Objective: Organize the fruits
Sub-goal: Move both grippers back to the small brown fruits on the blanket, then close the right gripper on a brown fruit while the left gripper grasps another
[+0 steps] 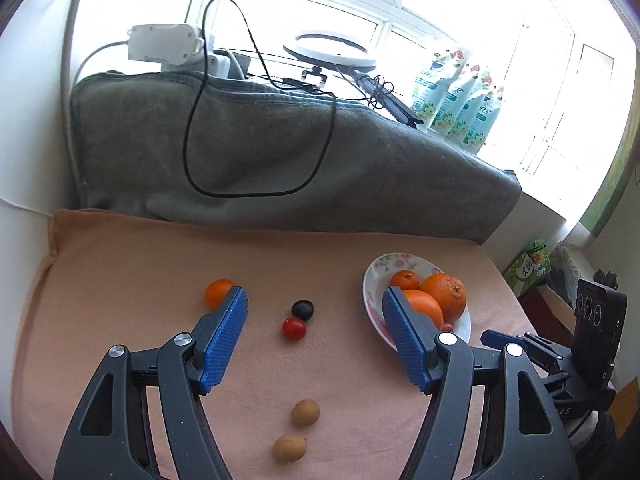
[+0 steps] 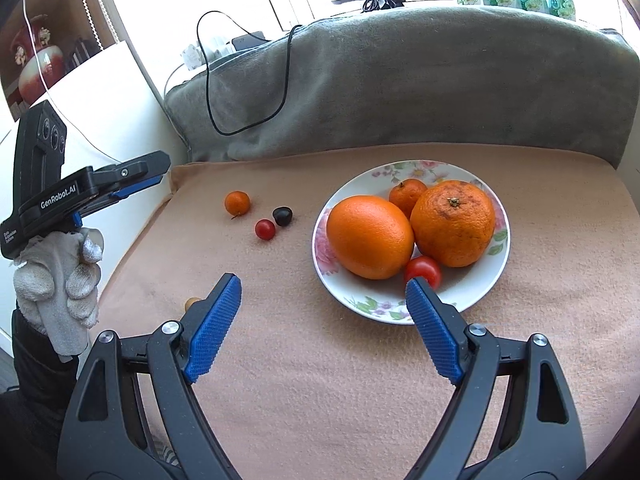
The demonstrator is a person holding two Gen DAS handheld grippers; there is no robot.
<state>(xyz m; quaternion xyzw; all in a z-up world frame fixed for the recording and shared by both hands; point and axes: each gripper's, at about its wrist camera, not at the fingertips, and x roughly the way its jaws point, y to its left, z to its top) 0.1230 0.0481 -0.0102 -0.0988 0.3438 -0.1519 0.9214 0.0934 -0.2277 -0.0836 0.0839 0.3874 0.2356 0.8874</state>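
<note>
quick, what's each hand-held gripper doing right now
left hand-held gripper: open, holding nothing
right hand-held gripper: open, holding nothing

grey blanket (image 1: pixel 280 152), black cable (image 1: pixel 192 120), ring light (image 1: pixel 330 50), floral packets (image 1: pixel 460 100)

Blown-out daylight floods from the window (image 1: pixel 460 12) at twelve o'clock; shadows are soft, focus sharp, and fisheye edges bend darkly.

3 oranges (image 2: pixel 370 236) + tomato (image 2: pixel 423 270) on plate (image 2: pixel 502 248)
</note>
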